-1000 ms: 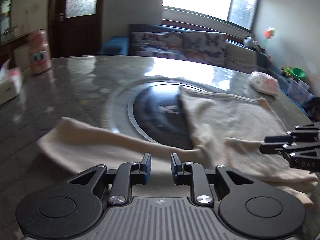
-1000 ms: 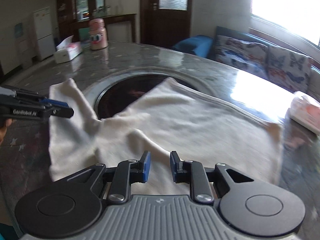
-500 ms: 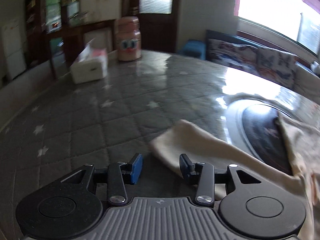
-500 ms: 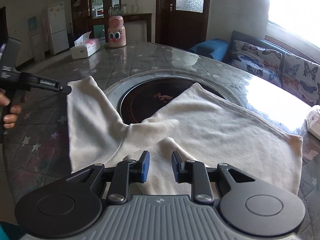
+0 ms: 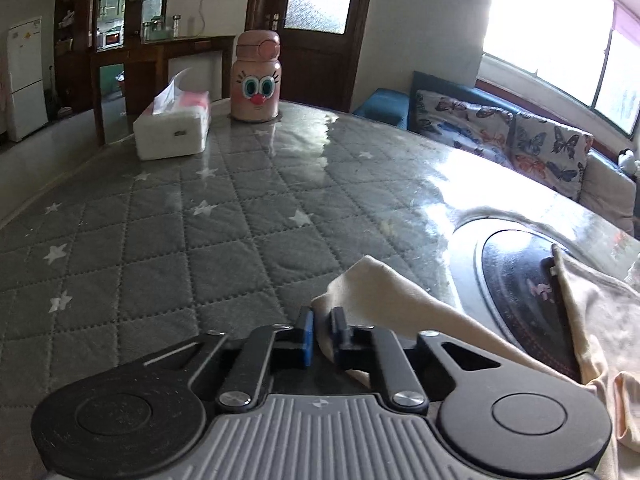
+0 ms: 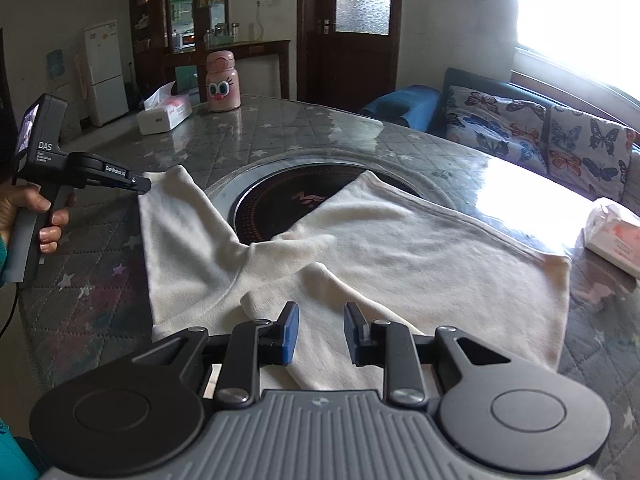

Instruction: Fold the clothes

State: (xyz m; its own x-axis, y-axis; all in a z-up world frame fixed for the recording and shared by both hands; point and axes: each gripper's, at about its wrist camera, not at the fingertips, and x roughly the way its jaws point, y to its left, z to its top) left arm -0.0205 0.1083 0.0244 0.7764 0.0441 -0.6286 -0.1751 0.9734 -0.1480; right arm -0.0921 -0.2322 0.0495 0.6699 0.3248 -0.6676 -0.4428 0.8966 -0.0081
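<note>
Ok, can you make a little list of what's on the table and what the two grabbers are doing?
garment: cream top spread on the table, partly over the round black plate
left gripper: shut on the sleeve end
right gripper: open, above the top's near edge, holding nothing
far side: pink bottle, tissue box
right edge: tissue pack
</note>
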